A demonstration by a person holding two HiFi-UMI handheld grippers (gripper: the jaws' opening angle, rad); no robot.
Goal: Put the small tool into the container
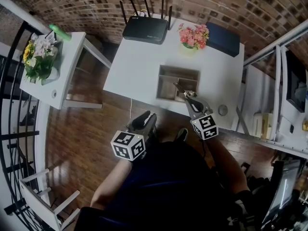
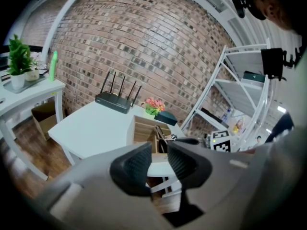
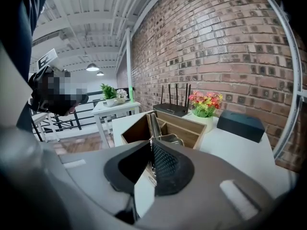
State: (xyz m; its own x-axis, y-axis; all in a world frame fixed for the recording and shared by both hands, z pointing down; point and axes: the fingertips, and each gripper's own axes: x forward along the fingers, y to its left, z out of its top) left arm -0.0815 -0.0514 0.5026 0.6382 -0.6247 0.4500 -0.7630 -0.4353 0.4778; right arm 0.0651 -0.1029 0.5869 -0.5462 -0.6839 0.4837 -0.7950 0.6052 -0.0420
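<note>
A wooden container [image 1: 177, 82] with compartments stands on the white table [image 1: 134, 66], near its front edge. My right gripper [image 1: 185, 94] hovers over the container's front right corner, shut on a thin metal tool [image 1: 179, 87] that points into the box. In the right gripper view the tool [image 3: 153, 126] rises from between the closed jaws of the right gripper [image 3: 151, 152], in front of the container [image 3: 180, 126]. My left gripper [image 1: 148, 116] hangs in front of the table edge. Its jaws stand apart with nothing between them, as the left gripper view [image 2: 160, 164] shows.
At the table's far side are a black router [image 1: 145, 30], a pot of pink flowers [image 1: 193, 36] and a dark blue box [image 1: 223, 39]. A small round disc [image 1: 223, 110] lies at the front right. A side table [image 1: 53, 93] with a plant stands left; white shelving [image 1: 284, 81] stands right.
</note>
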